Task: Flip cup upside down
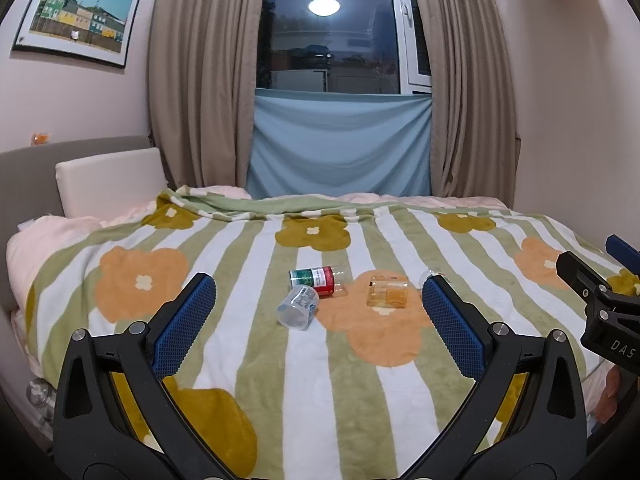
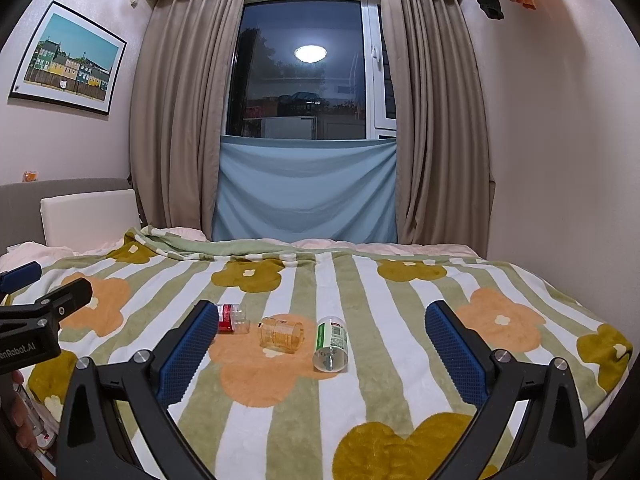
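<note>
Both grippers, my left gripper (image 1: 318, 312) and right gripper (image 2: 322, 344), hang with jaws spread wide and empty above the flowered blanket (image 2: 280, 408). Four cups lie on their sides there: a clear cup (image 1: 298, 309) touching a red-labelled cup (image 1: 318, 280), an amber cup (image 2: 282, 334) just beside, and a green-labelled cup (image 2: 331, 346) nearest my right.

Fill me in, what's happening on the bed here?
A person holds two handheld grippers above a striped floral blanket, jaws wide open on both; neither the left gripper nor the right gripper holds anything. Four small clear plastic cups lie on their sides, untouched: a red-labelled cup, a clear cup with a blue-grey print, an amber-tinted cup and a green-labelled cup. No cup has been flipped upside down yet.
</note>
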{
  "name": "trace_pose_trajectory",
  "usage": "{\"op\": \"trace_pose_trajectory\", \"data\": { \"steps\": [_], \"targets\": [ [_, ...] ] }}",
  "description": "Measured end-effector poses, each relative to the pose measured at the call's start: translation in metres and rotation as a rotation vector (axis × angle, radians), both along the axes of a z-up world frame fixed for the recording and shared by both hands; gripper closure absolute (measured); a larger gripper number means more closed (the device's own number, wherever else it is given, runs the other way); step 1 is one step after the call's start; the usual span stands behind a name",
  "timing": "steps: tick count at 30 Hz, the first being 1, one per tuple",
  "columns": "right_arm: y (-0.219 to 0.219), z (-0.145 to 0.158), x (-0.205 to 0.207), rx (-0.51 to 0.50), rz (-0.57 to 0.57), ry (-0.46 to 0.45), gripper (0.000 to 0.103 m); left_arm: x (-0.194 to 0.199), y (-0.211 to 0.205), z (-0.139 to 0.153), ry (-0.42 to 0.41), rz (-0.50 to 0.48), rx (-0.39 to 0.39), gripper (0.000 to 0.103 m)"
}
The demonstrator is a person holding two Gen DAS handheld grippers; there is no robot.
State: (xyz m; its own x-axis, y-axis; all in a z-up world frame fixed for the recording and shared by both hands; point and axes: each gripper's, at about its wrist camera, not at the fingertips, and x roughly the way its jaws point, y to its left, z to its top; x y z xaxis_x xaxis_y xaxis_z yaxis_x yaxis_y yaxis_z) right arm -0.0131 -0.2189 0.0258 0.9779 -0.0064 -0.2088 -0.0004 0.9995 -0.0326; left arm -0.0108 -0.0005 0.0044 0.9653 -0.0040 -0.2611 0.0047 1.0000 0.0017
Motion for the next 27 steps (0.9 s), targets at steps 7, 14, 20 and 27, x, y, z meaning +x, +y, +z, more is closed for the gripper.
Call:
{"op": "trace_pose_trajectory", "data": {
  "steps": [7, 14, 20, 27],
  "targets": [
    [0.002, 0.002, 0.001, 0.000, 0.002, 0.003, 0.000, 0.002, -0.003, 0.002, 0.011, 0.003, 0.001, 0.000],
    [0.002, 0.000, 0.003, 0.002, 0.006, 0.007, 0.000, 0.008, -0.008, 0.002, 0.024, 0.001, -0.003, 0.000],
    [-0.001, -0.002, 0.010, 0.000, 0.026, 0.026, 0.000, 0.021, -0.008, 0.004, 0.040, -0.013, 0.023, 0.000],
    [-0.007, 0.001, 0.028, -0.017, 0.041, 0.065, 0.000, 0.081, 0.002, 0.010, 0.131, -0.088, 0.074, 0.000]
  ]
}}
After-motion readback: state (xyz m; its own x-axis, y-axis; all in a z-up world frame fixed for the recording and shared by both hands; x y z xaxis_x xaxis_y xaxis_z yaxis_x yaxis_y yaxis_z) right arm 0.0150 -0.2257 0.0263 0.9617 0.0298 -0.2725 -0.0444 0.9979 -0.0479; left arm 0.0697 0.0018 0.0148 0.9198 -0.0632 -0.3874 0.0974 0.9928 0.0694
